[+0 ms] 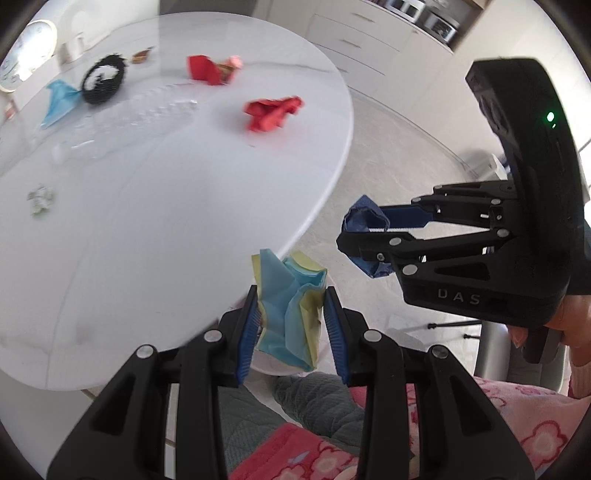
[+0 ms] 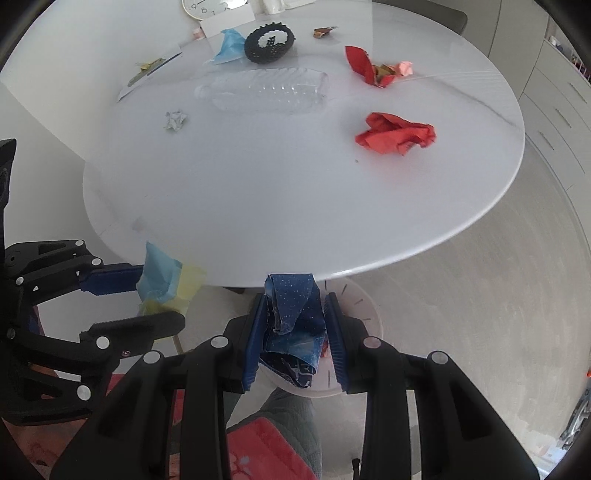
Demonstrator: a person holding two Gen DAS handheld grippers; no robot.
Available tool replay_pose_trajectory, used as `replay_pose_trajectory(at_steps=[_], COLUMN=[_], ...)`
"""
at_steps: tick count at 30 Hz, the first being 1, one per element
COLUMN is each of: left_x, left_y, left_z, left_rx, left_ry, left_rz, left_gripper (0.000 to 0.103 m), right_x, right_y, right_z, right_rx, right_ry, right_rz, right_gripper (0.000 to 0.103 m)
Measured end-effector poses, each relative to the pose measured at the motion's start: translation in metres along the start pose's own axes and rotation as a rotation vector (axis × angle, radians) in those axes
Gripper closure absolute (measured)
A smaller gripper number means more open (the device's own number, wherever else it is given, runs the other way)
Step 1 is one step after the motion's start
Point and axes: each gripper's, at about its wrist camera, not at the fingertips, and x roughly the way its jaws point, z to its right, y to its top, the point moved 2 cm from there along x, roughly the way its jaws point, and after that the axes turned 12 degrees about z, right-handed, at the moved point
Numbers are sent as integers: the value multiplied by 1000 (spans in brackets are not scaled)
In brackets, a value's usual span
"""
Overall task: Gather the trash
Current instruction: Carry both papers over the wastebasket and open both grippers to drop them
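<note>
You have the left claw (image 1: 290,325) clamped on the light-blue-and-yellow paper wad (image 1: 290,314) and the right claw (image 2: 293,332) clamped on the dark-blue wad (image 2: 295,317), both at the frames' lower centre, off the counter (image 2: 295,192) edge, presumably ready for binning.

The letters "DAS" stand in pale relief on the black body of the right gripper (image 1: 364,236), as seen from the left wrist view. On the wall clock (image 2: 202,8), at the top edge of the right wrist view, the numerals 9, 8 and 7 can be read along its lower rim. Print on the wrappers on the table (image 2: 295,206) is too small to read.
</note>
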Motion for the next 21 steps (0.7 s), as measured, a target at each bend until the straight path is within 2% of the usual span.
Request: replay_pose_trajectory(at_steps=[6,11,13,15,21], left_x=[31,44,46,44,32], left_y=[-12,-16,-16,-15,-10], left_z=[27,34,36,37,31], left_rx=[20,30,31,34,37], left_ry=[-31,-22,-16,-4,39], left_rz=[-86,-117,-121,-112,-74], left_gripper=[69,65,58,44,39], right_x=[-10,-12,-12,-10,-5], right_y=[-23,-32,-33,-34,-34], right_z=[27,36,38,38,36], right_rx=[50,60,59,60,55], right_ry=[-3,4,9,12,19], right_rz=[5,5,5,6,-5], right_gripper=[70,70,70,70,70])
